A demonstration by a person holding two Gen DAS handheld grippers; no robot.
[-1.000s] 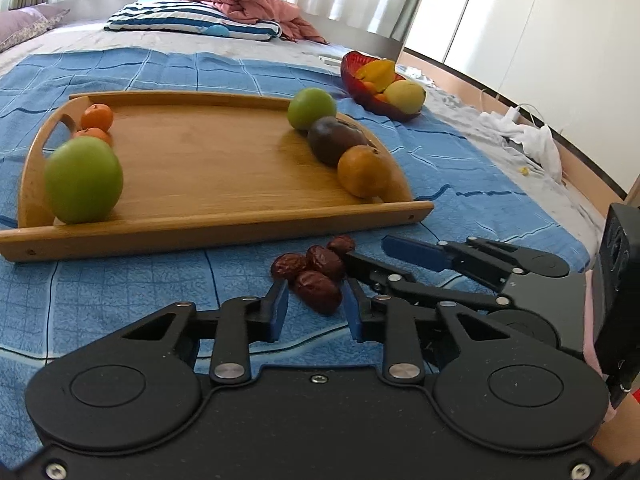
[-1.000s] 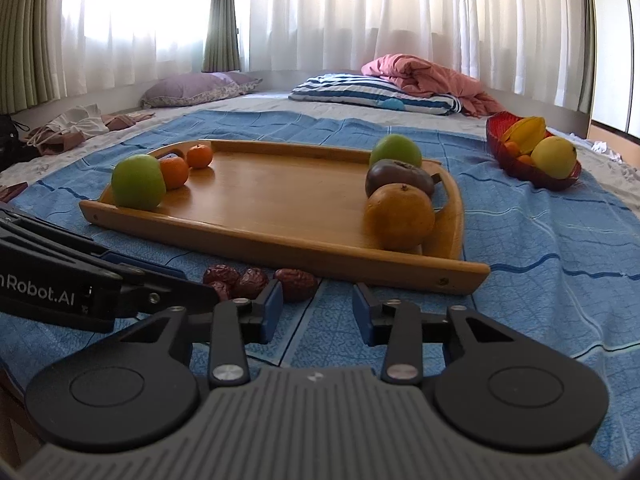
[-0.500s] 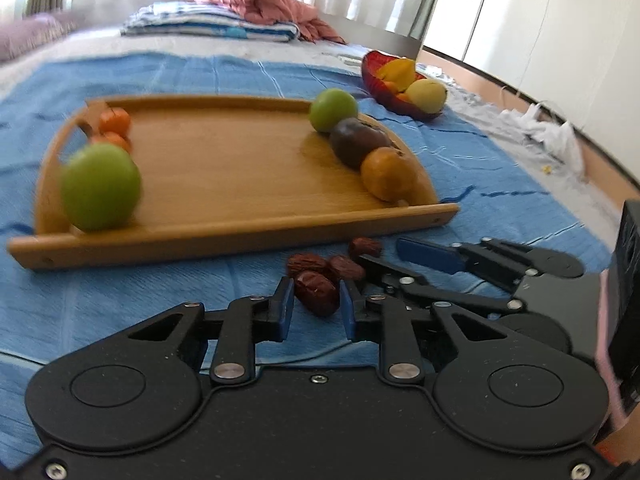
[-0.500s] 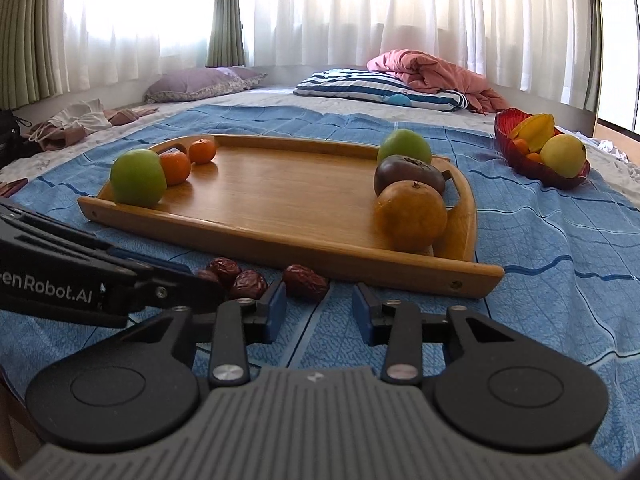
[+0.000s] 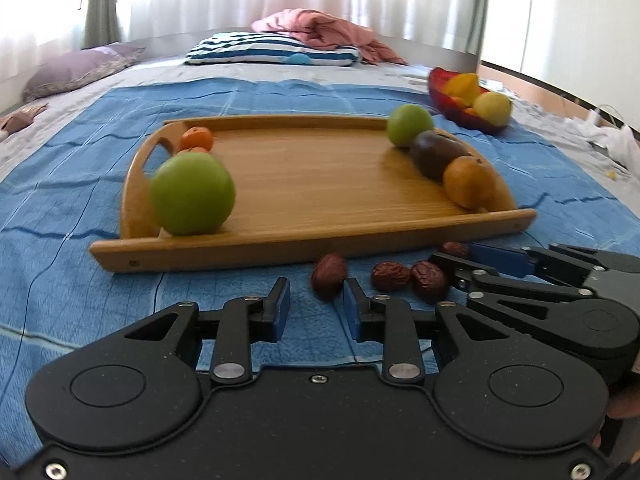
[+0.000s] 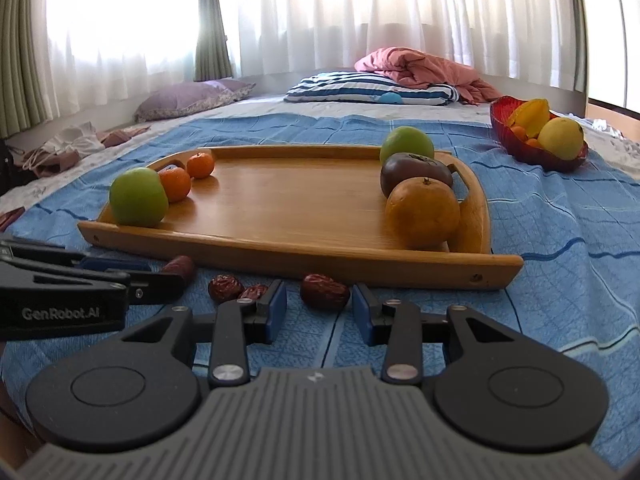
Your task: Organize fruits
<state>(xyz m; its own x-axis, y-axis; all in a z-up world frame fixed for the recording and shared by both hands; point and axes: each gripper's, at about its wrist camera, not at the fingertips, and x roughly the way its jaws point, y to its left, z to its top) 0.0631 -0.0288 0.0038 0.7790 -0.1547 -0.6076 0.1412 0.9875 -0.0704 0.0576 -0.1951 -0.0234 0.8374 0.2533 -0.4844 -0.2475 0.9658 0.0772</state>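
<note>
Several dark red dates lie on the blue blanket in front of the wooden tray (image 5: 304, 248). One date (image 5: 329, 276) lies apart on the left, just at the tips of my left gripper (image 5: 316, 292). Its jaws are opening and the pads do not press the date. Two dates (image 5: 390, 276) sit to its right. My right gripper (image 6: 319, 300) is open, with another date (image 6: 325, 291) lying between its fingertips, unpressed. The tray holds a green apple (image 5: 192, 200) and two small oranges (image 6: 200, 165) on the left. On its right are a green apple (image 6: 406, 145), a dark fruit (image 6: 414, 172) and an orange (image 6: 422, 212).
A red bowl (image 6: 520, 144) with yellow and orange fruit stands at the back right of the blanket. A striped pillow (image 6: 372, 88) and a pink quilt (image 6: 420, 64) lie behind the tray, before the curtains. My left gripper (image 6: 176, 272) shows at the left of the right wrist view.
The left gripper closed on one date, drew it left away from the cluster and has opened off it. Its view has swung. The right gripper has kept still.
</note>
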